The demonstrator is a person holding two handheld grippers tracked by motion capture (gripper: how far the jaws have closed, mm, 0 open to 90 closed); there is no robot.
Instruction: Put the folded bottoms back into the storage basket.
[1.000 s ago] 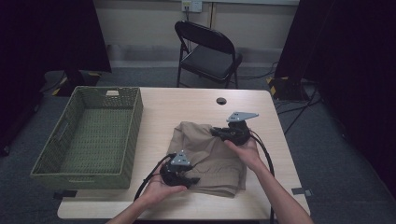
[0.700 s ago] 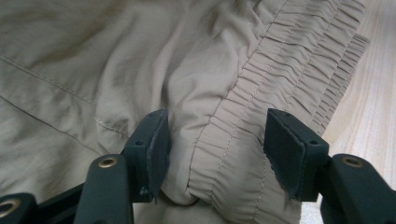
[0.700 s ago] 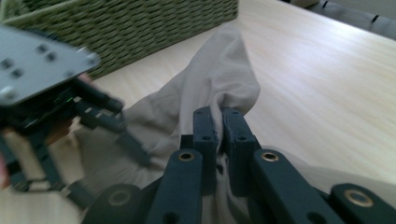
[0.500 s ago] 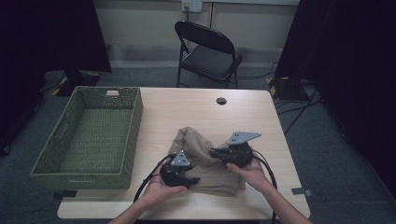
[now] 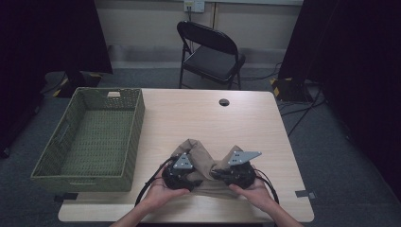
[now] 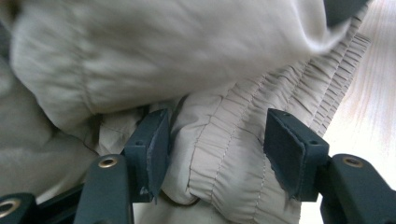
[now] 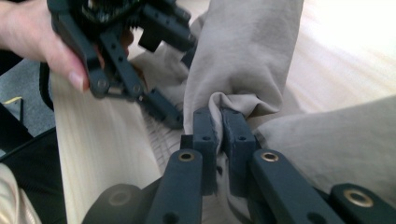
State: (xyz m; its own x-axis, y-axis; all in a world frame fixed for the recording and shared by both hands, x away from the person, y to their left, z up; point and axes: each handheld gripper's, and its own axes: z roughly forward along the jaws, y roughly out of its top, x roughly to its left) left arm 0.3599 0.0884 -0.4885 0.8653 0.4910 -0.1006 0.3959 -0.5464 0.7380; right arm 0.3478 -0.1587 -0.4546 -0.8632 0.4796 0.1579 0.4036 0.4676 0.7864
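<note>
Right hand-held gripper [image 5: 218,174] came back toward near table [image 5: 246,118] edge, folding pinched beige shorts [image 5: 201,156] over. Left hand-held gripper [image 5: 190,177] half-open astride waistband, not pinching. Mid-fold; next: lay fold flat, release.

High view looks down on the table [image 5: 265,127]; both gripper views sit close, sharing the cloth [image 6: 187,60]

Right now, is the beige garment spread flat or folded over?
Folded over: the right gripper pinches a fold of the beige garment, doubling it onto itself beside the left gripper.
</note>
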